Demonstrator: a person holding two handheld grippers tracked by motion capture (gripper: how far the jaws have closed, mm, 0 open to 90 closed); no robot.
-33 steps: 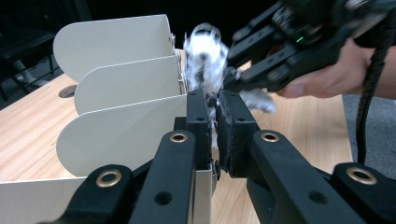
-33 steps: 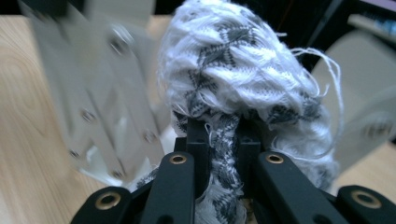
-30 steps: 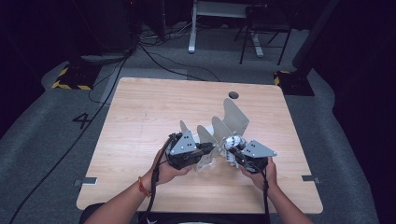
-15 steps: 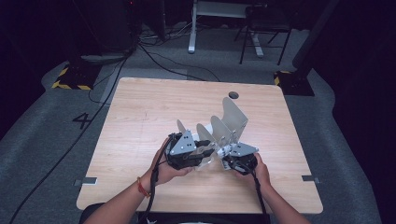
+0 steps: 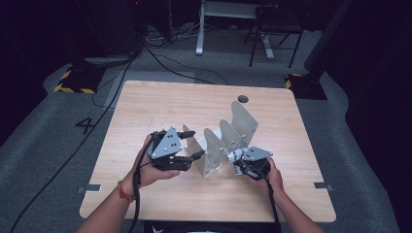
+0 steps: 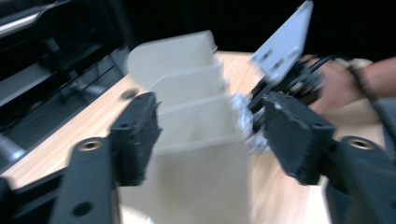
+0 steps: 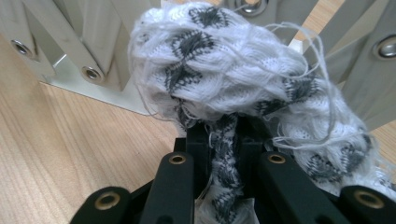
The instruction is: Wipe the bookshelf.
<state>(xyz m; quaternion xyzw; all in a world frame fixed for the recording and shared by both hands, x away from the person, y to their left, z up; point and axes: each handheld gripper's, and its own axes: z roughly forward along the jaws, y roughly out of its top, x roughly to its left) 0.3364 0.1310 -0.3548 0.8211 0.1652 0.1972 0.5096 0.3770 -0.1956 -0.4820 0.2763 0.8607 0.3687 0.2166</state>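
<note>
My right gripper [image 7: 219, 154] is clenched on a bunched white knitted cloth with a dark grey diamond pattern [image 7: 224, 70]; a twisted strand of it is pinched between the two black jaws, and the fuzzy bulk swells out just past the tips, loose threads trailing off it. The cloth sits right against the near side of the pale grey metal rack of upright dividers [image 7: 79, 42], whose riveted plates stand on the light wooden table [image 7: 70, 154]. From the high view, the cloth [image 5: 234, 156] is a small pale bundle at the rack's right-hand flank, just in front of my right gripper [image 5: 241, 162].

My left gripper [image 6: 210, 135] is released: its jaws have just been opening and now stand wide on either side of the rack's nearest divider [image 6: 201, 177], pads clear of the metal. In the high view it [image 5: 192, 144] hangs at the rack's left end.

The rack [image 5: 228, 141] runs diagonally across the table [image 5: 194, 104]. I can't tell whether its slots hold anything.
</note>
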